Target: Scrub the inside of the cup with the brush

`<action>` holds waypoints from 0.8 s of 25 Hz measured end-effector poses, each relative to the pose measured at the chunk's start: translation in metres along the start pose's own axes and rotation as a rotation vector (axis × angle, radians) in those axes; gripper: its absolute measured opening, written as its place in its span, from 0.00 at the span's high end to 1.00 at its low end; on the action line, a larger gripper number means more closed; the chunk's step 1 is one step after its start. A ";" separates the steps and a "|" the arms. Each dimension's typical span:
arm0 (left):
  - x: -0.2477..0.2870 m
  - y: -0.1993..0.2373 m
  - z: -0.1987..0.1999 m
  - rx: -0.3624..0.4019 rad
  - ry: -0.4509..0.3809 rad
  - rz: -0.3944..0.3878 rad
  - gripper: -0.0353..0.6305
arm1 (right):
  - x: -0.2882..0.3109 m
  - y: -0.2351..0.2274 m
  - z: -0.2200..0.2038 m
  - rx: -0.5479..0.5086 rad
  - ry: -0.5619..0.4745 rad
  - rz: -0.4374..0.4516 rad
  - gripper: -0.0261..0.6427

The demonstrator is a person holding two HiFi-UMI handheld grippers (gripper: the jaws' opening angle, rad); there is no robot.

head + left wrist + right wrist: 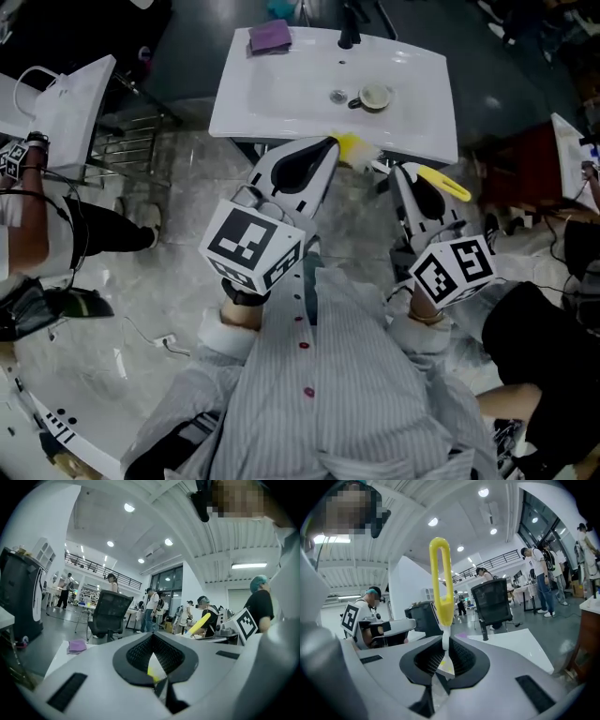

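**Sink**: white basin, at the top of the head view; serves as reference for all entries.

**Cup**: pale, lying in the sink bowl just right of the drain, apart from both grippers.

**Cloth**: purple, on the sink's back left corner.

**Tap**: dark, at the sink's back edge, centre.

**Brush**: yellow bristle head, white stem, yellow loop handle. It lies across the sink's front rim, between the two grippers.

**Right gripper**: just in front of the sink's right front corner. The jaws are clamped on the brush's white stem, and the loop handle rises from them.

**Left gripper**: at the sink's front rim, left of the brush head. The jaws are closed, with a yellow tuft of the brush caught at their seam.

**Striped shirt**: worn by the person holding both grippers, in front of the sink.
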State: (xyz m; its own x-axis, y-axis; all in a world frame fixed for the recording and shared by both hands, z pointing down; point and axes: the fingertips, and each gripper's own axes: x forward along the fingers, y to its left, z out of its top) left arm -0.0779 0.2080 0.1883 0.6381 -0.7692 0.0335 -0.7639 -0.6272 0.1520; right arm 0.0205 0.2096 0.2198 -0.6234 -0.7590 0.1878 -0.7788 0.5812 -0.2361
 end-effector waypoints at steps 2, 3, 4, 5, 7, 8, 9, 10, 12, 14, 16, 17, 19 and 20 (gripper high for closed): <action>0.005 0.006 -0.001 -0.002 0.003 -0.015 0.93 | 0.004 -0.004 0.000 0.003 -0.004 -0.021 0.88; 0.008 0.009 -0.003 -0.003 0.006 -0.024 0.93 | 0.006 -0.006 -0.001 0.004 -0.004 -0.032 0.88; 0.012 0.010 -0.004 -0.006 0.010 -0.033 0.93 | 0.007 -0.009 0.000 0.006 -0.002 -0.044 0.88; 0.016 0.012 -0.004 -0.008 0.014 -0.043 0.93 | 0.009 -0.013 0.000 0.009 0.001 -0.055 0.88; 0.024 0.016 -0.005 -0.014 0.021 -0.056 0.93 | 0.013 -0.020 0.000 0.015 0.009 -0.072 0.88; 0.028 0.018 -0.006 -0.017 0.023 -0.061 0.93 | 0.016 -0.024 0.000 0.018 0.012 -0.078 0.88; 0.032 0.020 -0.007 -0.020 0.025 -0.065 0.93 | 0.018 -0.028 -0.002 0.021 0.015 -0.083 0.88; 0.037 0.021 -0.008 -0.022 0.028 -0.069 0.93 | 0.020 -0.032 -0.002 0.023 0.019 -0.087 0.88; 0.048 0.026 -0.010 -0.023 0.033 -0.075 0.93 | 0.027 -0.041 0.000 0.025 0.024 -0.092 0.88; 0.059 0.033 -0.010 -0.022 0.033 -0.074 0.93 | 0.035 -0.052 0.004 0.024 0.025 -0.093 0.88; 0.071 0.040 -0.009 -0.019 0.032 -0.070 0.93 | 0.044 -0.063 0.007 0.024 0.024 -0.090 0.88; 0.077 0.043 -0.009 -0.018 0.033 -0.069 0.93 | 0.048 -0.069 0.008 0.025 0.022 -0.089 0.88; 0.091 0.050 -0.009 -0.014 0.035 -0.068 0.93 | 0.059 -0.082 0.011 0.028 0.022 -0.089 0.88; 0.100 0.054 -0.009 -0.013 0.036 -0.068 0.93 | 0.065 -0.089 0.013 0.030 0.022 -0.089 0.88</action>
State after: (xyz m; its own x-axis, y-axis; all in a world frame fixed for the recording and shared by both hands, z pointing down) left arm -0.0548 0.0985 0.2085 0.6916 -0.7200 0.0585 -0.7177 -0.6758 0.1681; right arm 0.0504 0.1052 0.2410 -0.5536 -0.8005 0.2297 -0.8288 0.5027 -0.2457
